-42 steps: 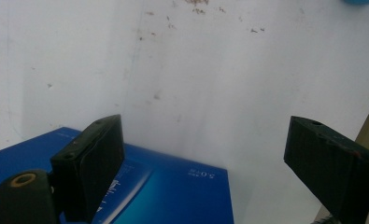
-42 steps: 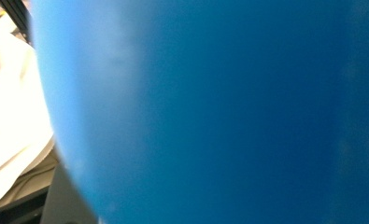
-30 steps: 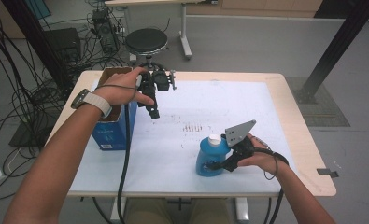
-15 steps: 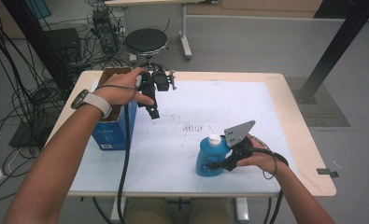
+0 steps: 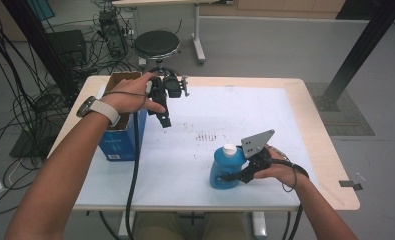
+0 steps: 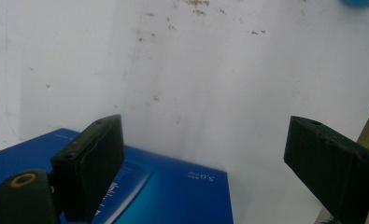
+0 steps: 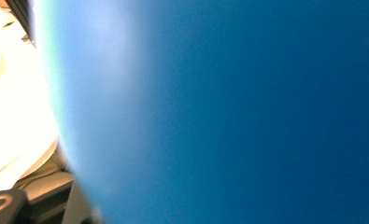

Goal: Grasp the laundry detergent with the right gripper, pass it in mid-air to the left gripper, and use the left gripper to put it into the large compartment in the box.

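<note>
A blue plastic bottle (image 5: 224, 171) with a white cap stands upright near the table's front edge, right of centre. My right gripper (image 5: 235, 176) reaches in from the right and is shut on the bottle's body; in the right gripper view the blue bottle wall (image 7: 219, 112) sits right against the camera. Over the left rear of the table my left gripper (image 5: 163, 120) hangs in the air with its tips pointing down. Its jaws stand wide open with nothing between them (image 6: 205, 126), above the white table cover and the corner of a blue box (image 6: 173, 196).
The blue cardboard box (image 5: 119, 142), open at the top, stands at the table's left side under my left forearm. Small dark specks (image 5: 205, 135) dot the white table cover (image 5: 245, 110). A round stool (image 5: 156, 44) and many cables lie beyond the far edge.
</note>
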A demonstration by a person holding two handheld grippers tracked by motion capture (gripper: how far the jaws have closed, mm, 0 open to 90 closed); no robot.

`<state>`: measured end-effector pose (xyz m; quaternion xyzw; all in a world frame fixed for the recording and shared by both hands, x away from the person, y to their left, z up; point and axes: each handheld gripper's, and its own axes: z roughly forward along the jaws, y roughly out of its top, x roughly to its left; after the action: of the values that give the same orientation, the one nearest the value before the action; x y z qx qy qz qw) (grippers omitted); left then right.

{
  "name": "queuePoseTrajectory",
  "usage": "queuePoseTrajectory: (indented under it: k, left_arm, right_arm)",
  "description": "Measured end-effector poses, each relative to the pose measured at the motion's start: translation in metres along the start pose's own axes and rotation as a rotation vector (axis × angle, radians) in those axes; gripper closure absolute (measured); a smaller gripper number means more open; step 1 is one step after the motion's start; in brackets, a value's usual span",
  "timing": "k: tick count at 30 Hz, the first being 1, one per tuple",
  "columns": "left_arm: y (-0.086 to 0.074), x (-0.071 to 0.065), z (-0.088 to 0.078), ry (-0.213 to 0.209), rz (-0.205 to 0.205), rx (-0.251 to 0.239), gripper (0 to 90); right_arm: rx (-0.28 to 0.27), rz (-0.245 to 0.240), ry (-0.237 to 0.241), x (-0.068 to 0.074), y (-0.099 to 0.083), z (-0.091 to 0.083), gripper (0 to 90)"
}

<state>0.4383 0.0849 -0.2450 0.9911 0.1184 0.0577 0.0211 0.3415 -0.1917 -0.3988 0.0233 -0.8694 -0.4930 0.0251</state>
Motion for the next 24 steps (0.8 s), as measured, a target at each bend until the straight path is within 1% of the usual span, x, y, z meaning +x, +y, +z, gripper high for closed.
queuePoseTrajectory:
  k: [15,24]
  left_arm:
    - [-0.0006,-0.0007,0.0004,-0.002,-0.001,-0.001,13.0]
    - [0.0000,-0.0013,0.0009,-0.002,0.001,-0.001,13.1]
  right_arm:
    - [0.003,-0.007,-0.001,0.0004,0.0002,-0.0001,42.7]
    - [-0.001,0.001,-0.005,0.0002,-0.0002,0.0000,43.4]
